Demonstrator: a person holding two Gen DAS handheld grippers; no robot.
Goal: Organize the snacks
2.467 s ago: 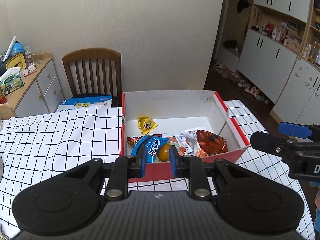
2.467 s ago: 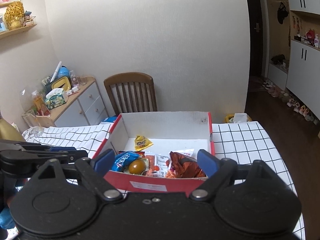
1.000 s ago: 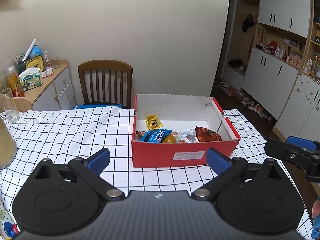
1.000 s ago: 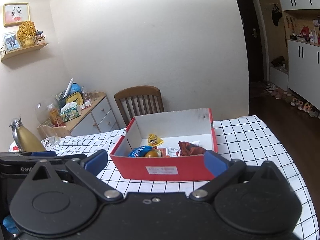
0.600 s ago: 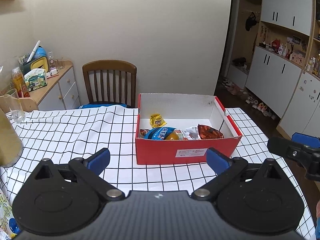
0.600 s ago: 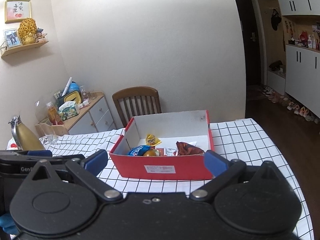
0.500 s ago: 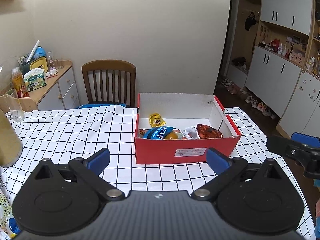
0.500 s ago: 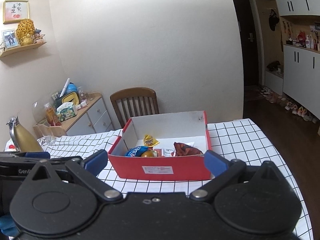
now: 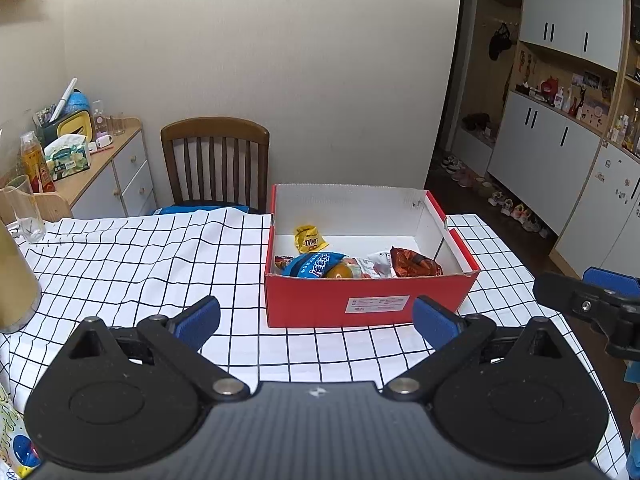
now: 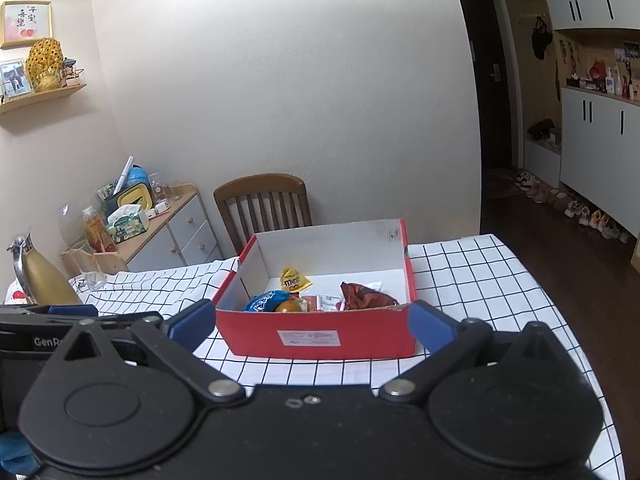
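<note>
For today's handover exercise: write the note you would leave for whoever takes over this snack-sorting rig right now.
Left tool: open, empty, held back from the red box.
Right tool: open, empty, also short of the box.
In the box: yellow candy bag near the back, blue packet, brown-red packet and small items along the front wall.
Done: these snacks are boxed.
Left: a printed bag at the table's near-left edge may need collecting; check.

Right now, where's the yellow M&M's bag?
In both views, the yellow M&M's bag lies inside the red box, toward its back left, behind the blue snack packet.
</note>
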